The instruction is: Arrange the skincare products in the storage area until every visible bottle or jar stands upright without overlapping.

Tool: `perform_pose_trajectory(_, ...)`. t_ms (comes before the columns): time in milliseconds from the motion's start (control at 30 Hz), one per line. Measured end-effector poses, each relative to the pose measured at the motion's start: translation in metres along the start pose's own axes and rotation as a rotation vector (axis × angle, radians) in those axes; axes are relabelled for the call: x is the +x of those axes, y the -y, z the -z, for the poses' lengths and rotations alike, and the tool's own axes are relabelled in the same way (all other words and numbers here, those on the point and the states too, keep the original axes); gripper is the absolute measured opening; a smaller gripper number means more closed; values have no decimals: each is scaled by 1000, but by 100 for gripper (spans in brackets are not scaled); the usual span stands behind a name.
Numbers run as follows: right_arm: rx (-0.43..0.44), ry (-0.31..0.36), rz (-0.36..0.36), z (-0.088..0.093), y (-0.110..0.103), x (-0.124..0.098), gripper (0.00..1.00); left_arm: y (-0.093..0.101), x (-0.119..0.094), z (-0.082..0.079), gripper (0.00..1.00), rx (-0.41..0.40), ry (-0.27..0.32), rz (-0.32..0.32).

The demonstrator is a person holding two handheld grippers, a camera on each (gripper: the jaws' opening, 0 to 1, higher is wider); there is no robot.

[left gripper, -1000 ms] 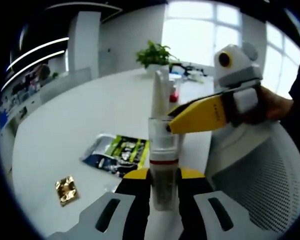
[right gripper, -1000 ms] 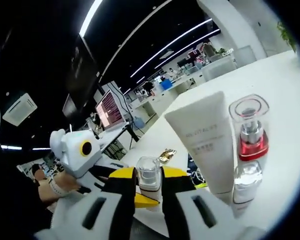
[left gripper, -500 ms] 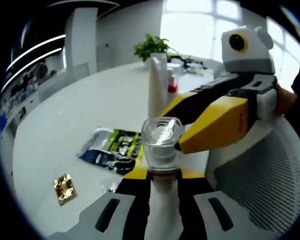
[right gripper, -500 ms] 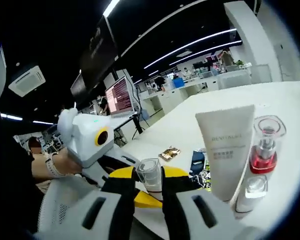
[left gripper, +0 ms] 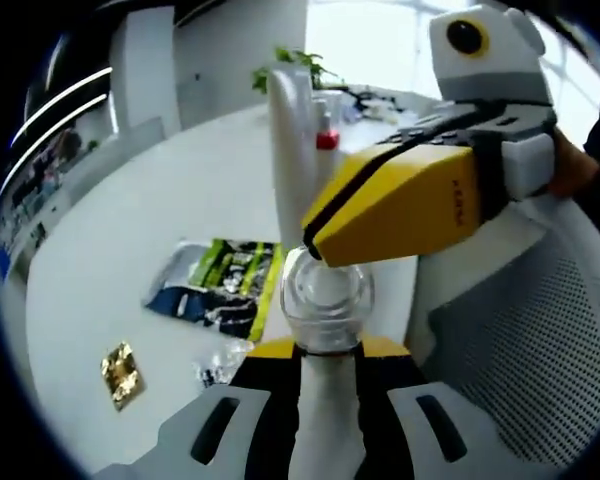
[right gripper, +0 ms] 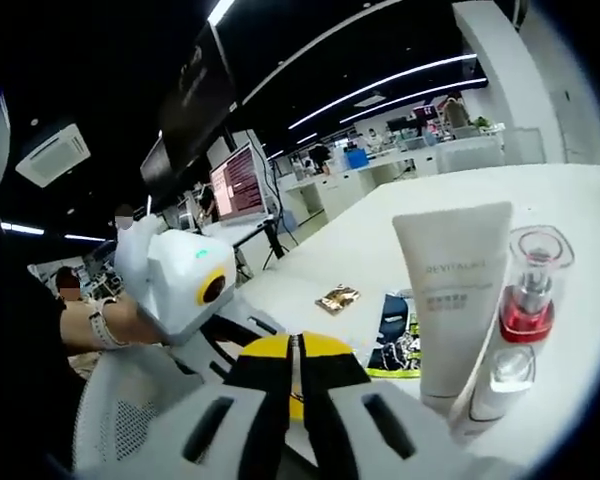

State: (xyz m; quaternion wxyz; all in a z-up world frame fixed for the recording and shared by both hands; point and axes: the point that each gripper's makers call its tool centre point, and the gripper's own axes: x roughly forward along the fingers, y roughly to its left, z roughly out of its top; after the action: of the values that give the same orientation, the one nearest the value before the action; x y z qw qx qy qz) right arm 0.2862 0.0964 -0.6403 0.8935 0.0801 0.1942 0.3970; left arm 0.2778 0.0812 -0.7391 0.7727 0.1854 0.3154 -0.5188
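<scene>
Left gripper [left gripper: 325,350]: its yellow-tipped jaws are closed on the body of a small clear bottle with a faceted transparent cap [left gripper: 327,292], low on its body, below the cap.
Right gripper [right gripper: 295,345]: jaws pressed together with nothing between them; in the left gripper view it reaches in from the right, its yellow tip just above the cap, possibly touching it, though the fisheye makes that hard to judge.
Bottle's place: off the table, held in front of the white mesh chair [left gripper: 525,350], well short of the others.
Bottle's axis: long axis runs along the left jaws, cap pointing away from the camera.
Handling: likely light, rigid and smooth, so slippery; the cap may pull off, so the body is the safer hold.
Standing group: a tall white squeeze tube [right gripper: 455,295], a red pump bottle under a clear cover [right gripper: 532,290] and a small clear-capped bottle [right gripper: 502,375] stand upright, just beside each other.
Table [left gripper: 130,230]: a green and blue foil sachet [left gripper: 220,285] and a small gold packet [left gripper: 120,362] lie flat.
</scene>
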Motion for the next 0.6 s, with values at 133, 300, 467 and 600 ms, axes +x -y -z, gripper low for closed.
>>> perform_pose_trajectory(133, -12, -17, 5, 6, 2, 2, 3, -1, 1, 0, 17, 6, -1, -3)
perform_pose_trajectory(300, -30, -23, 7, 10, -1, 3, 3, -1, 2, -1, 17, 32, 13, -3)
perform_pose_trajectory(467, -43, -27, 9, 14, 2, 0, 3, -4, 3, 7, 19, 63, -30, -19)
perform_pose_trajectory(600, -48, -28, 10, 16, 2, 0, 3, -8, 3, 10, 29, 75, -48, -38)
